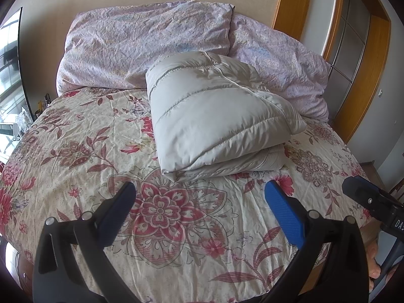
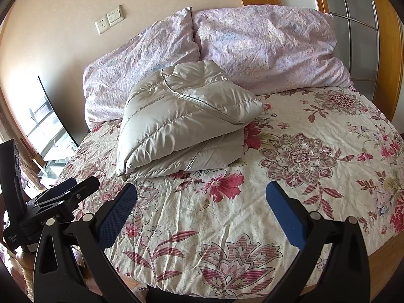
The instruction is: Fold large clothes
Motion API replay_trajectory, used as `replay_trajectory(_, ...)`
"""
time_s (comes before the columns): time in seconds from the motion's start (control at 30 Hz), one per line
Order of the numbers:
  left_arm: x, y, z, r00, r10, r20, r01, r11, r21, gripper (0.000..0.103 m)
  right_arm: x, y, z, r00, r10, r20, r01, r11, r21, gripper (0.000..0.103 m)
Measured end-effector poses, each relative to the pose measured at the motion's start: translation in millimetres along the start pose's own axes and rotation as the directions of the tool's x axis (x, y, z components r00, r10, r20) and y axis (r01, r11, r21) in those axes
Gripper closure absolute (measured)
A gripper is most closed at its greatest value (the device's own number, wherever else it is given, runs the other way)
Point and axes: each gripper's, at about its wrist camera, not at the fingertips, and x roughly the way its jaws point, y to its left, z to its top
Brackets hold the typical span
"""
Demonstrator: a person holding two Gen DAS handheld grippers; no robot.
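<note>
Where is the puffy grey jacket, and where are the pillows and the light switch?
puffy grey jacket [image 1: 214,116]: left wrist view, on its quilted top panel.
pillows [image 2: 272,48]: right wrist view, on the middle of the right-hand pillow.
light switch [image 2: 115,15]: right wrist view, on the white switch plate on the wall.

We read "DAS" on the right tongs [image 1: 397,223] (cut off at the frame edge). The left tongs [image 2: 54,218] carry white lettering ending "AI"; the rest is illegible.

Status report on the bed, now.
Left claw open, empty. Right claw open, empty. Grey quilted puffer jacket folded in a bundle on the floral bedsheet, leaning against the lilac pillows. Nothing in the way.
</note>
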Motion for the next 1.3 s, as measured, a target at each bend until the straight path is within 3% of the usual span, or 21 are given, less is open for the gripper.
replay_trajectory(1.3,3.3,-1.3,0.2,1.000,-0.006,-0.009,0.006,1.000,0.003,0.002,3.5,-5.8,0.2,1.000,0.005,-0.007,-0.005,1.000,0.007,0.001)
